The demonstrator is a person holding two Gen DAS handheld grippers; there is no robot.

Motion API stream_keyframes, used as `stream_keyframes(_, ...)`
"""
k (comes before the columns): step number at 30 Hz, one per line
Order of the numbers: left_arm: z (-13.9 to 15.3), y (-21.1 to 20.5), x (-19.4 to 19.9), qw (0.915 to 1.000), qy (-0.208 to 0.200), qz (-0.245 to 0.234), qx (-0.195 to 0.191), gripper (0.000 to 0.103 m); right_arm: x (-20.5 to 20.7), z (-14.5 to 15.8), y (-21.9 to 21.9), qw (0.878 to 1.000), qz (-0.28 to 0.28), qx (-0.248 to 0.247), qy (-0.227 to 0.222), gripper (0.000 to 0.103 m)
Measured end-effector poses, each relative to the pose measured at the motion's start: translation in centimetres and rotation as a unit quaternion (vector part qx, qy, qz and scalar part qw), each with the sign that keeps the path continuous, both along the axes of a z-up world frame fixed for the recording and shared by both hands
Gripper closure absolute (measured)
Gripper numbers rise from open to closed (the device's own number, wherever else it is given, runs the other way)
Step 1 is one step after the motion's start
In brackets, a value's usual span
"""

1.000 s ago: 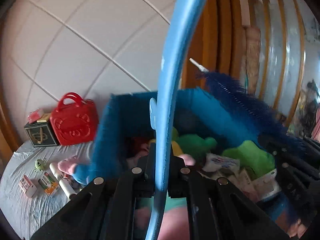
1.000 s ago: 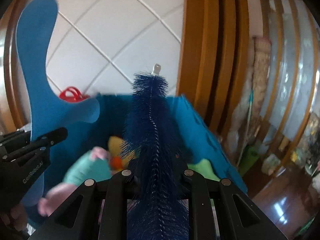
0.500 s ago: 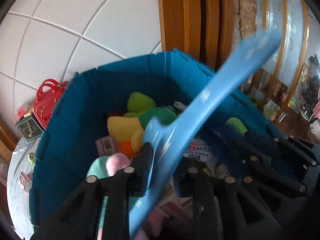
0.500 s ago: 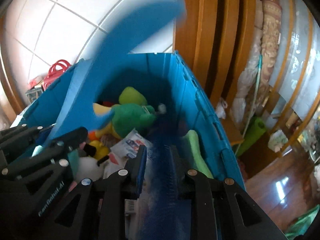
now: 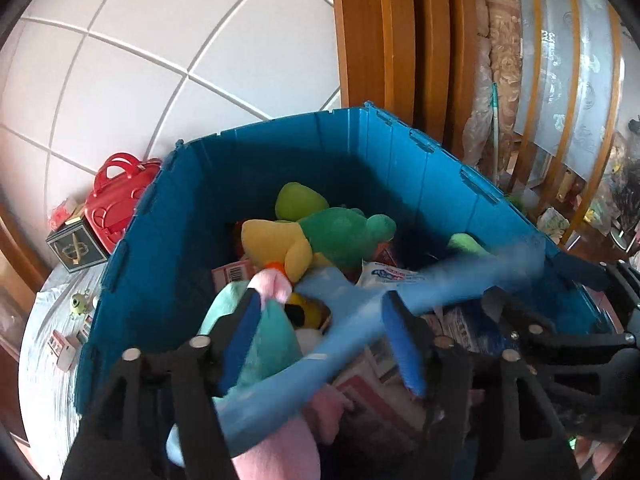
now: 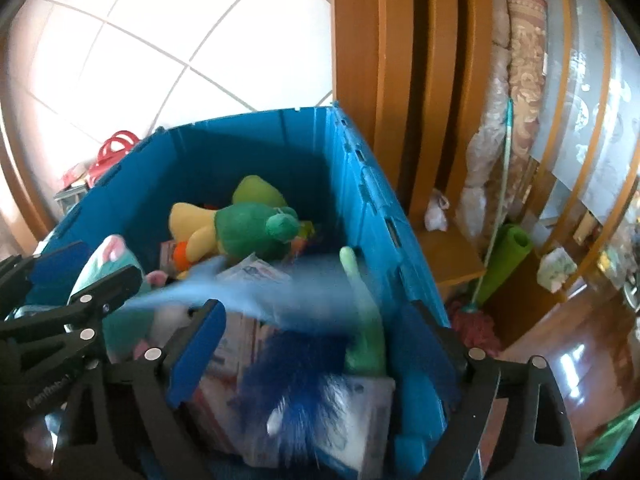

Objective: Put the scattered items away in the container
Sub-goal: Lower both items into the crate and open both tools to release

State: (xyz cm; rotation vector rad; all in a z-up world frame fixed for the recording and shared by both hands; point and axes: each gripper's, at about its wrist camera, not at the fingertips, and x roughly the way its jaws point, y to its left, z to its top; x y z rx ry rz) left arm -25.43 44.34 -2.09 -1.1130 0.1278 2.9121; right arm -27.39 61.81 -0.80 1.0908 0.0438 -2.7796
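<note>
A blue crate (image 5: 168,216) (image 6: 360,184) holds plush toys, packets and boxes. My left gripper (image 5: 324,336) is open over the crate. A light blue flat plastic tool (image 5: 352,328) lies blurred across the contents between and past its fingers, free of them. It also shows blurred in the right wrist view (image 6: 248,288). My right gripper (image 6: 320,344) is open over the crate. A dark blue bristle brush (image 6: 296,384) lies blurred on the packets below it, free of the fingers. A green and yellow plush (image 5: 320,236) (image 6: 236,228) lies in the middle.
On the grey table left of the crate are a red toy handbag (image 5: 116,200), a dark box (image 5: 76,248), a small green figure (image 5: 80,304) and small cartons (image 5: 64,348). A wooden door frame (image 6: 380,60) stands behind. A mop and green roll (image 6: 504,264) are on the right.
Both grippers opened over the crate. The light blue tool dropped from the left gripper and the bristle brush from the right one into the crate.
</note>
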Motion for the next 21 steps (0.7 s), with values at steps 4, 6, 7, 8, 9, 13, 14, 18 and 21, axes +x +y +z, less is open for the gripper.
stream_keyframes(4, 0.0, -0.2, 2.3, 0.9999, 0.015, -0.005, 0.006, 0.033, 2.5, 0.6, 0.2, 1.000, 0.005, -0.001, 0.018, 0.000)
stream_keyframes(6, 0.1, -0.3, 3.1, 0.9997, 0.017, -0.009, 0.012, 0.030, 3.8, 1.0, 0.3, 1.000, 0.005, 0.002, 0.027, 0.000)
stream_keyframes(7, 0.2, -0.2, 3.7, 0.9996, 0.022, -0.010, 0.012, 0.026, 4.5, 1.2, 0.5, 0.999, 0.007, -0.001, 0.032, 0.000)
stream_keyframes(8, 0.3, -0.2, 4.4, 0.9994, 0.031, -0.011, 0.009, 0.023, 5.2, 1.4, 0.7, 0.999, 0.005, -0.002, 0.037, 0.000)
stream_keyframes(9, 0.3, -0.1, 4.9, 0.9992, 0.038, -0.011, 0.007, 0.022, 5.8, 1.6, 0.9, 0.999, 0.002, -0.003, 0.041, 0.000)
stream_keyframes(13, 0.6, 0.1, 7.0, 0.9985, 0.052, -0.016, 0.006, 0.021, 8.1, 2.0, 1.6, 0.999, -0.013, 0.001, 0.053, 0.000)
stream_keyframes(14, 0.7, 0.1, 7.6, 0.9984, 0.055, -0.015, 0.007, 0.021, 8.6, 2.0, 1.8, 0.998, -0.015, 0.002, 0.055, 0.000)
stream_keyframes(18, 0.7, 0.0, 9.2, 0.9979, 0.060, -0.017, 0.019, 0.021, 10.1, 1.7, 1.9, 0.998, -0.017, 0.004, 0.058, 0.000)
stream_keyframes(21, 0.6, -0.1, 10.1, 0.9979, 0.059, -0.019, 0.017, 0.021, 11.2, 1.5, 1.6, 0.998, -0.020, 0.015, 0.058, 0.000)
